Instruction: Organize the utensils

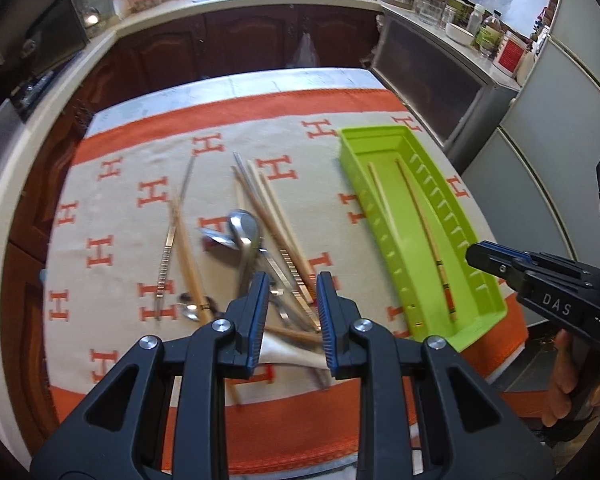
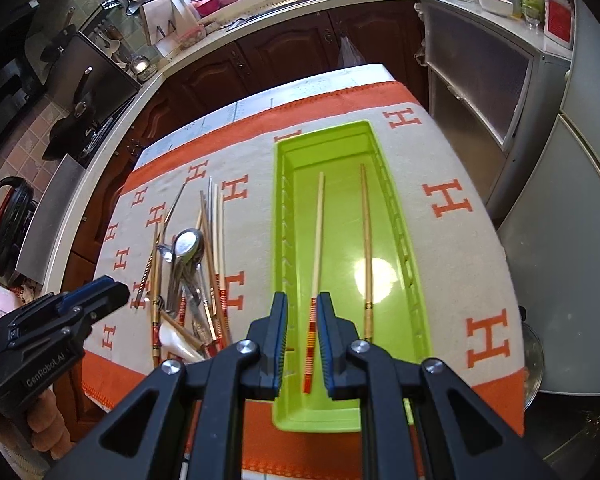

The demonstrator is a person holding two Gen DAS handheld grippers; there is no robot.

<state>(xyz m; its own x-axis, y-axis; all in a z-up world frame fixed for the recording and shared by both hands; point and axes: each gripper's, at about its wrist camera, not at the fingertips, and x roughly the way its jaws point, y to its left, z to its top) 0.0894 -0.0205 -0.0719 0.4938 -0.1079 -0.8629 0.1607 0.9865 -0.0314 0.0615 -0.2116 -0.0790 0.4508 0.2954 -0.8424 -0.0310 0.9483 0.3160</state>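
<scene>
Green tray (image 2: 418,288) under right gripper (image 2: 302,344); jaws parted, empty.

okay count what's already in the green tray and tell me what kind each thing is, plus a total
Chopsticks with a red-banded end: 1
Chopsticks with a plain tan end: 1
Spoons in the tray: 0
Total in the tray: 2

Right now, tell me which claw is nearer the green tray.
Right. The right claw hangs open over the near end of the green tray, straddling a chopstick. The left claw is open over the utensil pile beside it.
</scene>
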